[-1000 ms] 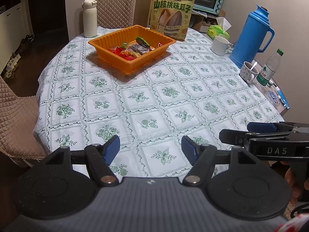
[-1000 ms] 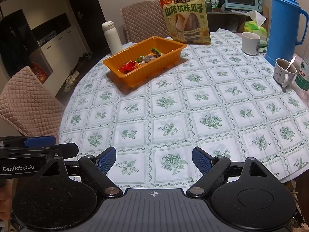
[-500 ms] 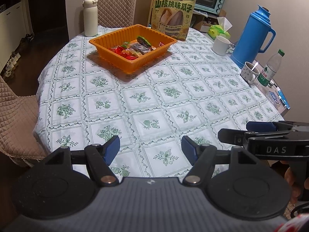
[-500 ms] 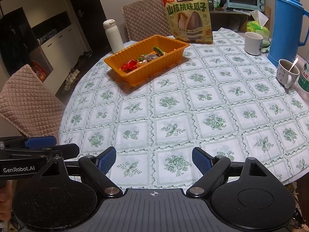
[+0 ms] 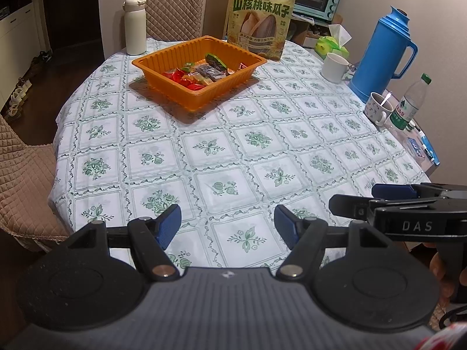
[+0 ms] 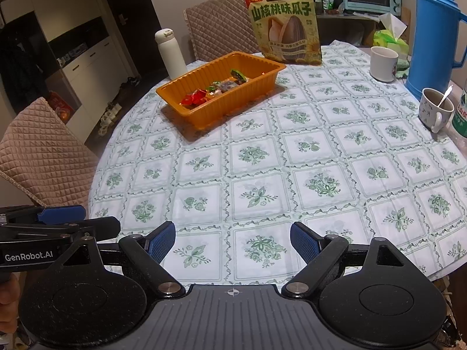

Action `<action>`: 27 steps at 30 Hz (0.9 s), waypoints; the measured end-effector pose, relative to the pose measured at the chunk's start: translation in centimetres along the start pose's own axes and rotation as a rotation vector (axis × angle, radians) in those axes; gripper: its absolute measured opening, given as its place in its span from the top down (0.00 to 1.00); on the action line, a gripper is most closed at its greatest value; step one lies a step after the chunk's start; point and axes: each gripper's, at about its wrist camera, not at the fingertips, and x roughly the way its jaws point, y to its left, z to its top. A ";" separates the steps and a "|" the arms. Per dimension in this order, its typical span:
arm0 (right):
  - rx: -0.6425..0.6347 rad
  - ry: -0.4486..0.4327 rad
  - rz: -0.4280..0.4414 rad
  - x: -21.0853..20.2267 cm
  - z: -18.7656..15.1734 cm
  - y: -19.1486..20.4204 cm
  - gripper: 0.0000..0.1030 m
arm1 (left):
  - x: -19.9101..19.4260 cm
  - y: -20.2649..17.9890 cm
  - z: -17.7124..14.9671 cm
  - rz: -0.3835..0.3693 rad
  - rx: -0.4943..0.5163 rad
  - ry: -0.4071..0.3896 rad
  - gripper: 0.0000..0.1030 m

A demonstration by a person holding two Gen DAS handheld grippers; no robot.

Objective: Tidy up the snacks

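Floral tablecloth spans the gap ahead of left gripper and right gripper, both wide open and empty; reaching for the far orange snack tray risks toppling the upright sunflower-seed bag just behind it.

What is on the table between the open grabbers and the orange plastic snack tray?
Nothing: only bare flowered tablecloth lies between both grippers, left and right, and the orange plastic tray, in both wrist views.
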 end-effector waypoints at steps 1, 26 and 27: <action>0.001 0.001 0.001 0.0 0.0 -0.1 0.17 | 0.1 -0.1 0.0 0.001 0.001 0.001 0.34; 0.008 0.001 0.005 0.1 0.3 -1.1 0.17 | 0.6 -0.8 0.3 0.001 0.005 0.003 0.34; 0.007 0.001 0.005 0.1 0.3 -1.2 0.17 | 0.6 -0.8 0.3 0.001 0.004 0.003 0.34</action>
